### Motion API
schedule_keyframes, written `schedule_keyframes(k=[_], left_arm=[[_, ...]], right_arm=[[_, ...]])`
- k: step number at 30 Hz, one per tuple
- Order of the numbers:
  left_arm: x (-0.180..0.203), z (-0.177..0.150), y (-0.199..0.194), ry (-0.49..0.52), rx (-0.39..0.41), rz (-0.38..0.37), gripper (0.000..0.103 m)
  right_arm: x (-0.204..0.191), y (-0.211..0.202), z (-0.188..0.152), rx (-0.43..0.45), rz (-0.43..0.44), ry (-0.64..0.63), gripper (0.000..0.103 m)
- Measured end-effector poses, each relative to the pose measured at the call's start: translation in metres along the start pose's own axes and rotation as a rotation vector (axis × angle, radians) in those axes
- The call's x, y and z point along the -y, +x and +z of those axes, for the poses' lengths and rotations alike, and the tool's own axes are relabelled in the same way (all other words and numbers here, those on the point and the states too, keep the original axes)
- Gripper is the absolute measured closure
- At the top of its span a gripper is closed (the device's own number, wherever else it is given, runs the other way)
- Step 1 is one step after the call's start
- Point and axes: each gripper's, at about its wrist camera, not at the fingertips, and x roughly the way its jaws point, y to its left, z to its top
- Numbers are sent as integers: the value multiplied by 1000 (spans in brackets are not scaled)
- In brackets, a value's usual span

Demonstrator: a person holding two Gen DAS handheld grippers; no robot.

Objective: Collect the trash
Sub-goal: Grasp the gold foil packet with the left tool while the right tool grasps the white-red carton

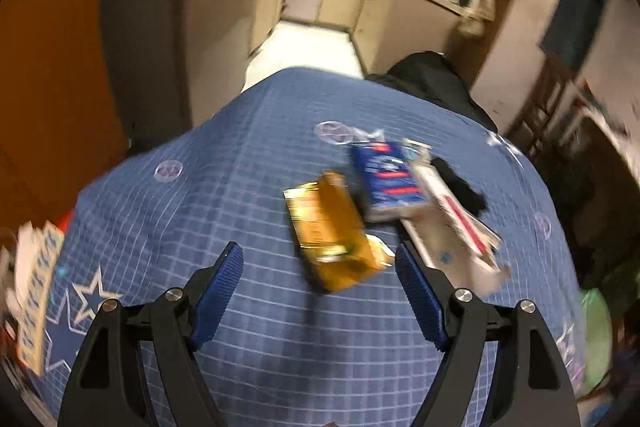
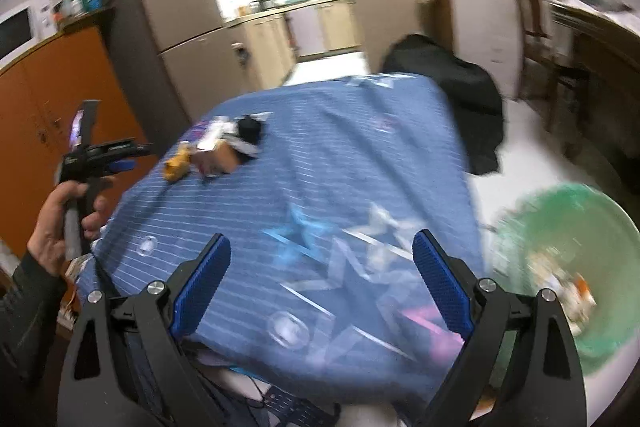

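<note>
- Trash lies in a small heap on the blue star-patterned cloth (image 1: 256, 367) covering the bench: a crumpled gold wrapper (image 1: 332, 235), a blue carton (image 1: 386, 179), a long white box with red print (image 1: 452, 227) and something black (image 1: 464, 187) behind them, too blurred to identify.
- Left tool (image 1: 319, 261) hovers just short of the gold wrapper, jaws spread wide with nothing between the pads.
- Right tool (image 2: 322, 261) hangs over the near corner of the cloth, well apart from the heap, jaws likewise wide and empty; a green-lined bin (image 2: 560, 227) with scraps inside sits just beside it, off the edge.
- From the right wrist view, a hand (image 2: 60, 227) grips the left tool's handle.
- Gold wrapper probably weighs almost nothing and would crush under pressure; its foil may be slippery, so pinching across the puffed middle looks safest.
- Cartons seem light and stiff but hollow; squeezing the narrow sides should hold without them buckling.
- Loose cloth could bunch up into the jaws if they dip too low.
</note>
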Motion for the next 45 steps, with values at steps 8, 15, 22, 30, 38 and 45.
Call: schedule_keyframes(k=[8,15,22,30,38,45], left_arm=[[5,5,36,5,-80,-17,20],[30,15,73,75,-97,71,16],[14,12,85,83,-97,112,22],[9,7,96,146,-105,134,24],[9,22,111,131,-106,124,24],[13,22,114,150,-79,155,41]], right_arm=[[-75,82,42,-76,174,-102,32],[-100,120,50,-114,209,-115,32],[-116,150,65,-154,212,-171,56],[-138,203,97,-175,180,-203,60],[-144,240,111,-240,108,-235,60],[-160,250,105,-248,86,-297,70]])
